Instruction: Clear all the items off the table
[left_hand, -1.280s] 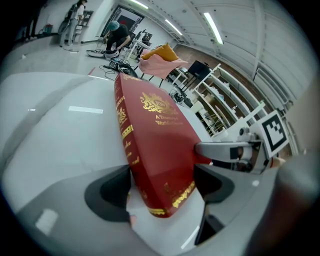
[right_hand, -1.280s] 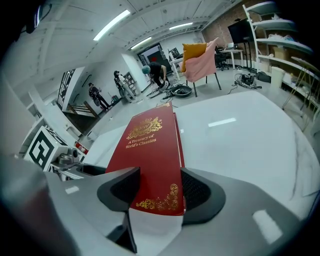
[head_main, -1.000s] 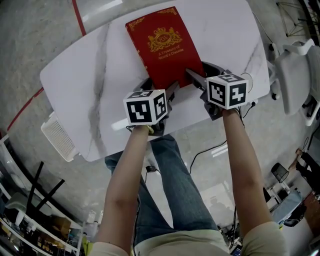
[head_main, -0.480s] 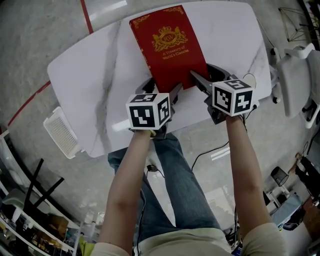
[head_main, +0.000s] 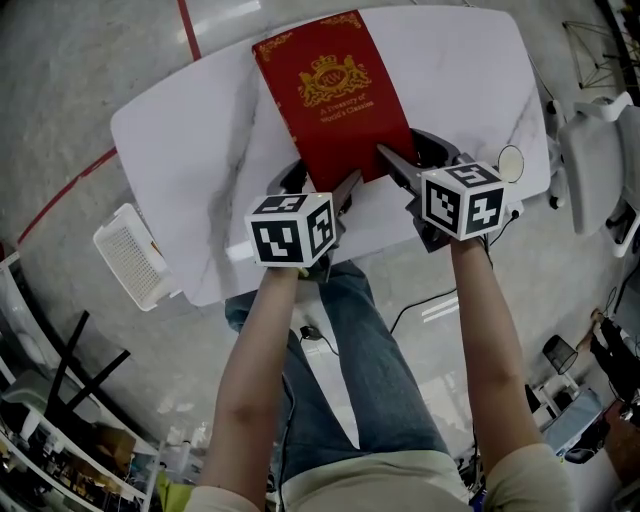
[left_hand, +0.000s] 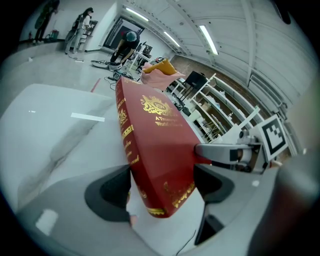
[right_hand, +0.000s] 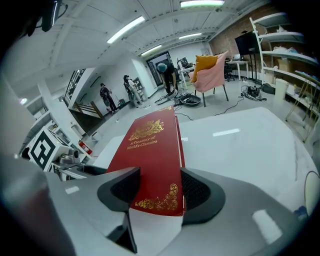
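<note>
A large red book (head_main: 335, 95) with gold print on its cover hangs over the white marble table (head_main: 190, 160), its near end raised. My left gripper (head_main: 345, 190) is shut on the book's near left corner, on the spine side. My right gripper (head_main: 395, 165) is shut on its near right corner. In the left gripper view the book (left_hand: 155, 145) is tilted between the dark pads (left_hand: 112, 192), with the right gripper (left_hand: 227, 152) beyond it. The right gripper view shows the cover (right_hand: 150, 160) lying flat between the pads (right_hand: 200, 192).
A white slatted basket (head_main: 130, 255) stands on the floor by the table's left end. A white chair (head_main: 590, 150) is at the right. A small round disc (head_main: 511, 160) sits at the table's near right edge. Cables run over the floor by the person's legs.
Both grippers have moved up and a little away with the book still held. The book's near end stands higher over the table than before.
</note>
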